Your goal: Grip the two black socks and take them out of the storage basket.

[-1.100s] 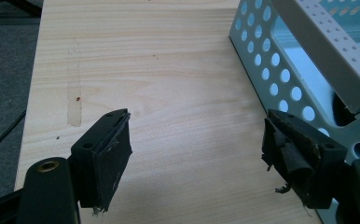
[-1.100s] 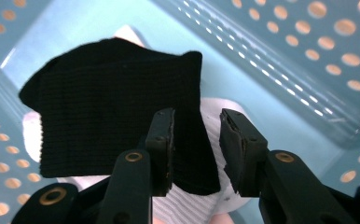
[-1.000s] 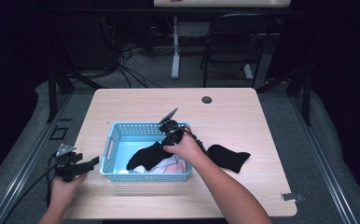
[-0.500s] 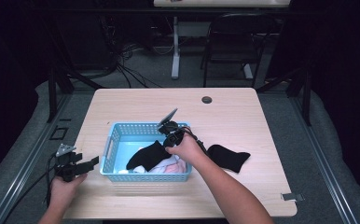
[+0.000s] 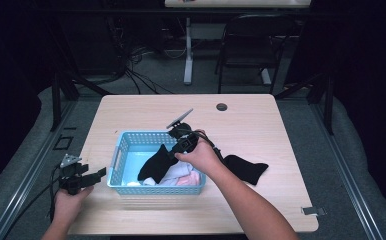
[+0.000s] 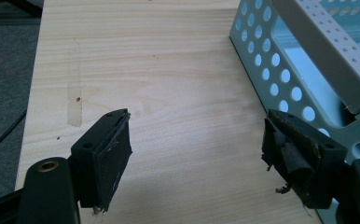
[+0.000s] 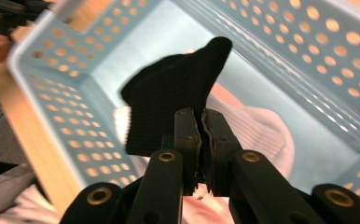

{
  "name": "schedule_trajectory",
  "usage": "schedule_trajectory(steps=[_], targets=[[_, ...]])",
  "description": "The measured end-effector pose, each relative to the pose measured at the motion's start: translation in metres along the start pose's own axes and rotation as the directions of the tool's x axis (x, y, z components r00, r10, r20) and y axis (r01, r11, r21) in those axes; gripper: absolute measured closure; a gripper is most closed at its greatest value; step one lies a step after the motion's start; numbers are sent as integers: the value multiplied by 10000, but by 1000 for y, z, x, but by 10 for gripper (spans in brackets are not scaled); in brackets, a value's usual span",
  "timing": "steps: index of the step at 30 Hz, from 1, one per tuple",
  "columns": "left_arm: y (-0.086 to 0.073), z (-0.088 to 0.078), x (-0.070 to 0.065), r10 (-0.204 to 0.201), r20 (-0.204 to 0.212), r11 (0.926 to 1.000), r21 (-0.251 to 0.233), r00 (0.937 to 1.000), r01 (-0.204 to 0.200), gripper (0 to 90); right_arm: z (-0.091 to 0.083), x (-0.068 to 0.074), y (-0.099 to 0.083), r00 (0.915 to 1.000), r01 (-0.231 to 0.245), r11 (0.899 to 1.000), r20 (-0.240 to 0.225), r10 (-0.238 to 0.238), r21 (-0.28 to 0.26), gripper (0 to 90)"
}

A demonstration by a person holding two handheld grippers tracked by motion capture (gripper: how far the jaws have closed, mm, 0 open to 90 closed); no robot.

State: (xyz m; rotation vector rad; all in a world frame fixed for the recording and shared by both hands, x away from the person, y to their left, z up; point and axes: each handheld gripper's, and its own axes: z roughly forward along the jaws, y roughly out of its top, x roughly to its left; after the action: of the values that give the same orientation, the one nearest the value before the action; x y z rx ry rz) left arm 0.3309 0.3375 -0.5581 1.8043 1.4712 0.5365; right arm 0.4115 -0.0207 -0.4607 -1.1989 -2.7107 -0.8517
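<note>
The black sock hides part of the pale clothes; its pinched edge disappears between the jaws.

Left gripper jaws wide apart, nothing between, over bare wooden table. Pale blue perforated basket at right, beside right jaw.

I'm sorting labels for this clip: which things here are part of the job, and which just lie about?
In the job: right gripper, shut on a black sock; blue basket; second black sock on the table; pale socks in the basket.

Lying about: left gripper, open and idle; chair; cables.
</note>
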Motion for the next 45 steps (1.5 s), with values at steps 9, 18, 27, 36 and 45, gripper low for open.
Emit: schedule_trajectory(steps=[9,18,27,36,45], targets=[[0,0,0,-13,19,10000,-9,10000,13,236,-36,21,13,9983,583,9957,21,-583,-716,855],[-1,0,0,-21,16,10000,2,10000,21,236,-64,23,16,9978,652,9907,220,-631,-1196,855],[-1,0,0,-44,16,10000,13,10000,44,236,-92,17,12,9965,734,9853,520,-661,-1545,855],[-1,0,0,-48,7,10000,20,10000,48,236,-123,5,0,9960,542,9780,801,-387,-2017,855],[-1,0,0,-50,-6,10000,8,10000,50,236,-151,-12,-19,9933,164,9717,1147,111,-2356,856]])
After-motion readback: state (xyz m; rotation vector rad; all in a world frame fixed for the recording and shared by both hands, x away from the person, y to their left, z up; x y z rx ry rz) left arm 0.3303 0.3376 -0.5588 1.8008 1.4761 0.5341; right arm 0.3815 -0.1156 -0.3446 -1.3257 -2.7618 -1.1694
